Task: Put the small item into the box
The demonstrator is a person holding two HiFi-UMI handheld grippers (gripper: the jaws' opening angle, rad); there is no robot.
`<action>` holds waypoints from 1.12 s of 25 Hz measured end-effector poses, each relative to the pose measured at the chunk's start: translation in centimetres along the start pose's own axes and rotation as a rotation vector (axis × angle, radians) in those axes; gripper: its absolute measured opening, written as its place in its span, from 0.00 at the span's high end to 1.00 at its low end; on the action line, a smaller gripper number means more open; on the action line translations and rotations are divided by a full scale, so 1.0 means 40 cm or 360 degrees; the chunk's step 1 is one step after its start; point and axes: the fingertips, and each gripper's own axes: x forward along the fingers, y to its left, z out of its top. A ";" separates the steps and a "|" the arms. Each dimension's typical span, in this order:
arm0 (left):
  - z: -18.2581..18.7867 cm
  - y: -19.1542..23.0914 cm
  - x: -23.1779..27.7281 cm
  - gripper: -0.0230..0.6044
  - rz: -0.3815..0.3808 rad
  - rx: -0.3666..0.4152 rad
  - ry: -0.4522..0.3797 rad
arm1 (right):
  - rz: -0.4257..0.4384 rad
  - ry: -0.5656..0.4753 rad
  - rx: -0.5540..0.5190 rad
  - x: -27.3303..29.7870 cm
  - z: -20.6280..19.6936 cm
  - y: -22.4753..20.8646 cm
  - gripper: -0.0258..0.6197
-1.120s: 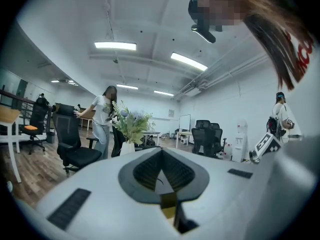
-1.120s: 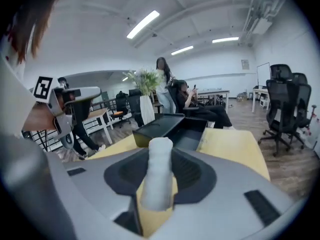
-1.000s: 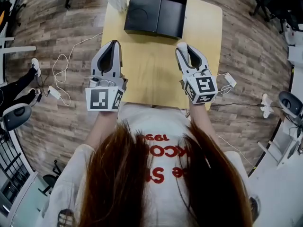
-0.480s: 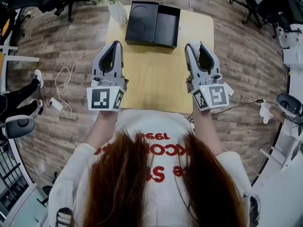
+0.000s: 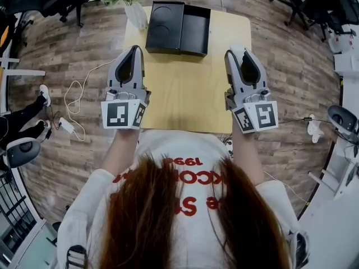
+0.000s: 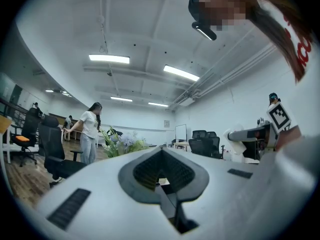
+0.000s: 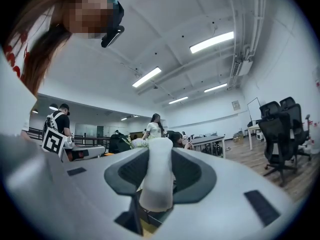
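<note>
Above the near half of the pale wooden table (image 5: 182, 94), the person is holding both grippers side by side and well apart, with bare tabletop showing between them. The right gripper (image 5: 241, 54) is clamping a small white oblong item (image 7: 156, 176) between its jaws. The item's rounded end is showing past the dark pads, so the grip seems to be sitting low on its body, probably to stop it twisting while it is being carried.

The left gripper (image 5: 133, 52) is carrying nothing. Its jaws are pressed together with no object between them, and it is likely hanging back simply to stay clear of the working side.

The open black rectangular box (image 5: 196, 18) is lying at the far end of the table, well ahead of both grippers. It is showing two recessed halves side by side, the left one with a round hollow; whether one half is a lid cannot be told. A vase of pale flowers (image 5: 136, 13) is standing just beside the box's left corner, so an approach from the right is looking safer.

By this reading, the item is in hand but not yet over the box. The next move is calling for a reach forward and a careful lowering into a recess before the jaws part.
</note>
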 end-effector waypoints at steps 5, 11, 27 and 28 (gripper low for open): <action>-0.017 0.015 0.025 0.95 0.0005 -0.0014 0.0019 | 0.0001 0.0052 0.0049 0.024 -0.018 -0.031 0.74; -0.059 0.037 0.079 0.95 0.0024 -0.0027 0.0049 | 0.0063 0.0173 0.0102 0.100 -0.076 -0.062 0.74; -0.199 0.077 0.172 0.95 0.0059 -0.0076 0.0163 | 0.0085 0.0659 0.0193 0.343 -0.411 -0.111 0.74; -0.206 0.077 0.171 0.95 0.0061 -0.0077 0.0173 | 0.0078 0.0700 0.0197 0.350 -0.436 -0.113 0.74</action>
